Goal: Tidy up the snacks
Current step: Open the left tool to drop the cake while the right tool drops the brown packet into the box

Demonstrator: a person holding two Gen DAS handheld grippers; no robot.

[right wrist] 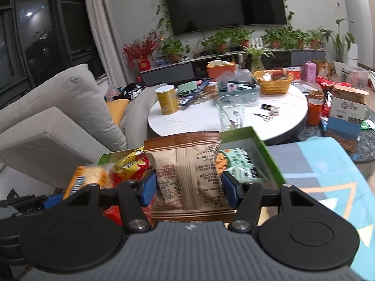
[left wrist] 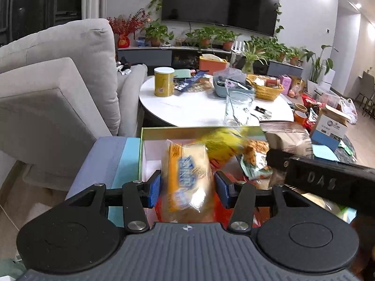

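My left gripper [left wrist: 187,188] is shut on an orange-and-clear cracker packet [left wrist: 187,178], its blue pads pressing both sides, held over a green-rimmed box [left wrist: 142,145]. In the right wrist view my right gripper [right wrist: 188,187] is shut on a brown paper snack bag [right wrist: 191,173], upright over the same green box [right wrist: 264,149]. Inside the box lie a yellow-red packet [right wrist: 131,166] and a mint-green packet [right wrist: 243,164]. The cracker packet [right wrist: 86,178] and the left gripper's blue pad [right wrist: 52,197] show at the lower left there. The right gripper's black body [left wrist: 328,180] with its brown bag [left wrist: 288,140] shows at the right of the left wrist view.
The box rests on a blue patterned cloth [right wrist: 328,178]. Beyond it stands a white round table [left wrist: 199,107] with a yellow can [left wrist: 164,82], a glass jug [left wrist: 238,107], a yellow basket [left wrist: 264,86] and scissors [right wrist: 264,116]. A grey sofa [left wrist: 58,89] is on the left; boxes and bags crowd the floor at right.
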